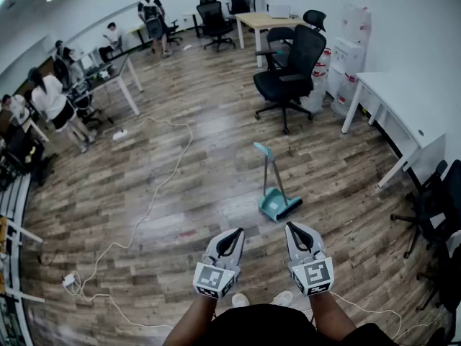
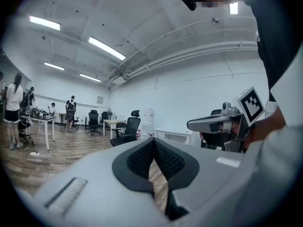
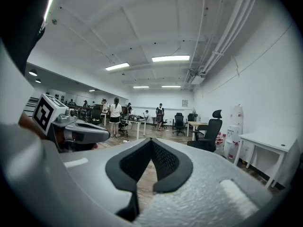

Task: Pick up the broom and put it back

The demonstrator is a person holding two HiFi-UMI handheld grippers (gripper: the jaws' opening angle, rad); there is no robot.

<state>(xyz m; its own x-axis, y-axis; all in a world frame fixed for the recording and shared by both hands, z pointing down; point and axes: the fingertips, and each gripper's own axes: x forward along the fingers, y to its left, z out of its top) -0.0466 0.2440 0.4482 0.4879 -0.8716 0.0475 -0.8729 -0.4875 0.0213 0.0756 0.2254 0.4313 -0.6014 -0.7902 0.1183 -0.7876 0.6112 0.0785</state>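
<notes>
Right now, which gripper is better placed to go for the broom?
Right, narrowly. The broom stands on the floor ahead, its base nearer the right gripper's line than the left gripper's. Both are shut, empty and well short of it.

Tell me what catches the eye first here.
A teal broom-and-dustpan set stands upright in the middle of the wood floor. Nearer the person, the left tongs and right tongs hover side by side, both shut and empty. A black chair sits beyond.
</notes>
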